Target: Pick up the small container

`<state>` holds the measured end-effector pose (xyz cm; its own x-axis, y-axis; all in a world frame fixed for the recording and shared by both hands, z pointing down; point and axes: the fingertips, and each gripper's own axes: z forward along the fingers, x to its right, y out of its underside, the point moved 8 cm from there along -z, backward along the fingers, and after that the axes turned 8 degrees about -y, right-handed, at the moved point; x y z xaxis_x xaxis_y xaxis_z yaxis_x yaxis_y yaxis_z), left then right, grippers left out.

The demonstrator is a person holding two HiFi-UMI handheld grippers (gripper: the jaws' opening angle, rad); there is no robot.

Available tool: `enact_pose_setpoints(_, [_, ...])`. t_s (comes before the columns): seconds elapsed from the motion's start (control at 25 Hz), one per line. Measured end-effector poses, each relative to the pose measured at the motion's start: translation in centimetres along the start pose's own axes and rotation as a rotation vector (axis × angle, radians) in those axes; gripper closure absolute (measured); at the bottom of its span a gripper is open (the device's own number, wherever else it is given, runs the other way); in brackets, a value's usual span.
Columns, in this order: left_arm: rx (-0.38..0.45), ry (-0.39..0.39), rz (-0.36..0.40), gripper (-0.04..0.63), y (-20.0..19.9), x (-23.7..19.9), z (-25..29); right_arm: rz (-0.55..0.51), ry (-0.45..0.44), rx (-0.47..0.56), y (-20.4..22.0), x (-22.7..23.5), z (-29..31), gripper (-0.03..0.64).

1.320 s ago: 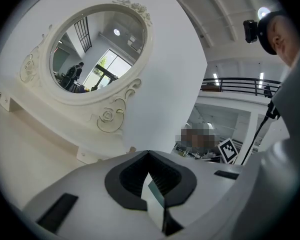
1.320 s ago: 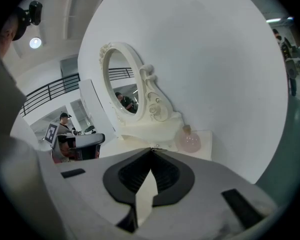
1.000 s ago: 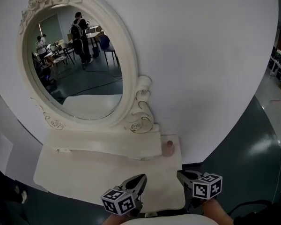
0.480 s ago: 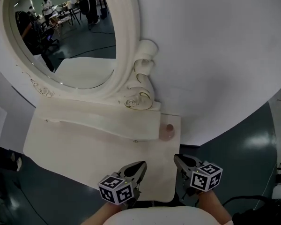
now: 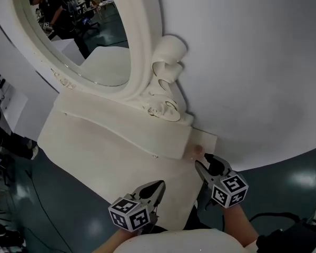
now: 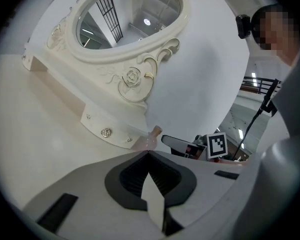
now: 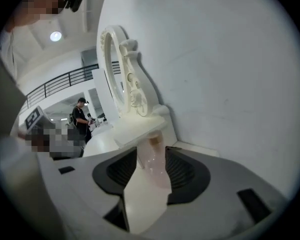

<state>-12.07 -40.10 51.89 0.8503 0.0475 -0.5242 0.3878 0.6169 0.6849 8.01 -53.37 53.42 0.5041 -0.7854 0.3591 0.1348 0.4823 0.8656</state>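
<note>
The small container [image 5: 194,151] is a pale pink little bottle with a tan cap. It stands upright at the far right corner of the cream vanity top [image 5: 95,152], beside the drawer block. My right gripper [image 5: 205,163] has reached it and its jaws are opening. In the right gripper view the container [image 7: 155,159] stands between the two pads, and I see no pad pressing on it. My left gripper [image 5: 157,188] hovers shut and empty near the table's front edge. The left gripper view shows the container [image 6: 151,138] just beyond the shut tips [image 6: 148,153].
A carved oval mirror [image 5: 105,41] stands on a low drawer block [image 5: 147,136] with small knobs, against a white wall [image 5: 242,62]. The tabletop's right edge runs just under my right gripper, with dark green floor [image 5: 295,178] beyond. A person [image 7: 81,119] stands far off.
My right gripper has moved forward to the container and its jaws have parted around it. The left gripper has stayed near the front edge. The head view has swung left and closer.
</note>
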Motion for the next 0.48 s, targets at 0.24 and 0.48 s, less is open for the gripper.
enact_pose_setpoints(0.24, [0.036, -0.104, -0.037, 0.595, 0.4, 0.9, -0.1, -0.283, 0.027, -0.02, -0.6, 1.3, 2.4, 0.404])
enact_pose_setpoints(0.48, [0.058, -0.169, -0.082, 0.595, 0.8, 1.9, -0.3, -0.317, -0.044, -0.062, -0.6, 1.5, 4.4, 0.382])
